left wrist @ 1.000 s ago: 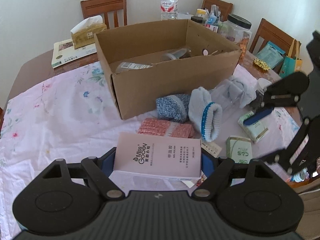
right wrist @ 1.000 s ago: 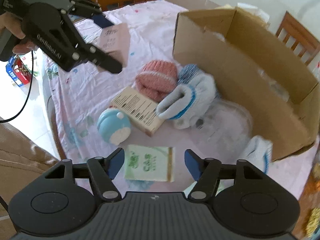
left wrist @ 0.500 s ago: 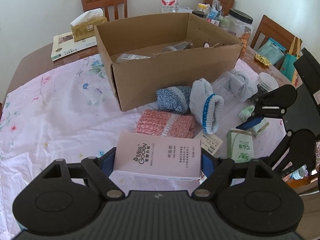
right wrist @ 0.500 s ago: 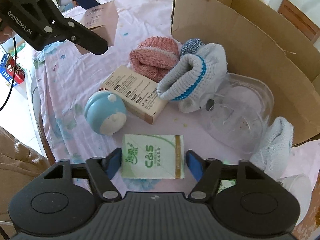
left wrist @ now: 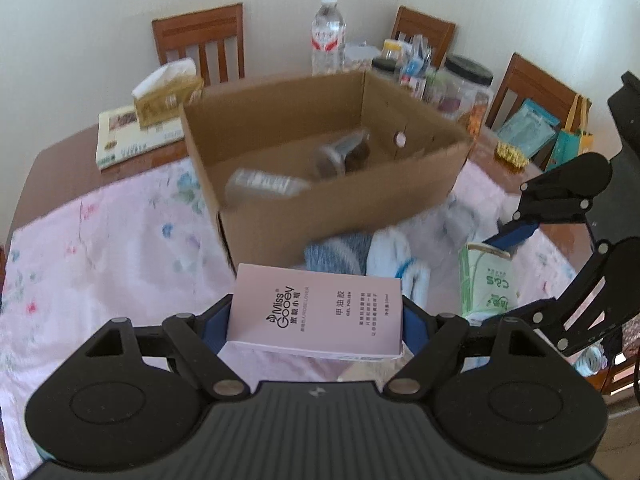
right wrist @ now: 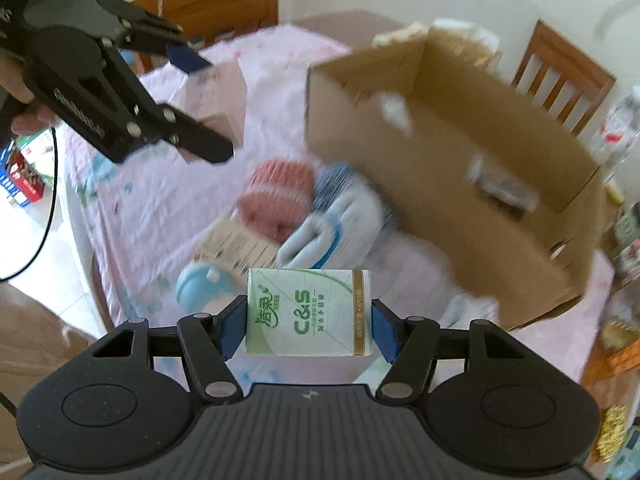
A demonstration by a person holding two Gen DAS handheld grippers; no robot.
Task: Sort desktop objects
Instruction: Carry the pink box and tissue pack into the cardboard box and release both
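Note:
My left gripper (left wrist: 316, 314) is shut on a pink "Miss Gooey" box (left wrist: 316, 312), held above the cloth just in front of the open cardboard box (left wrist: 332, 204). My right gripper (right wrist: 308, 326) is shut on a green-and-white C&S tissue pack (right wrist: 308, 314), lifted off the table; that tissue pack (left wrist: 486, 284) also shows in the left wrist view between the right gripper's fingers (left wrist: 516, 234). The cardboard box (right wrist: 448, 176) lies ahead and to the right of the right gripper. The left gripper (right wrist: 200, 92) appears at the upper left with the pink box (right wrist: 218, 92).
On the floral cloth (left wrist: 100, 240) lie a pink sock roll (right wrist: 276, 196), blue and white socks (right wrist: 340, 224), a beige carton (right wrist: 236, 248) and a blue round toy (right wrist: 200, 292). Bottles (left wrist: 264, 184) lie in the cardboard box. Behind stand a water bottle (left wrist: 328, 40), jars, a tissue box (left wrist: 166, 96) and chairs.
My right gripper closed on the tissue pack and lifted it off the table. My left gripper, still holding the pink box, rose and moved toward the cardboard box.

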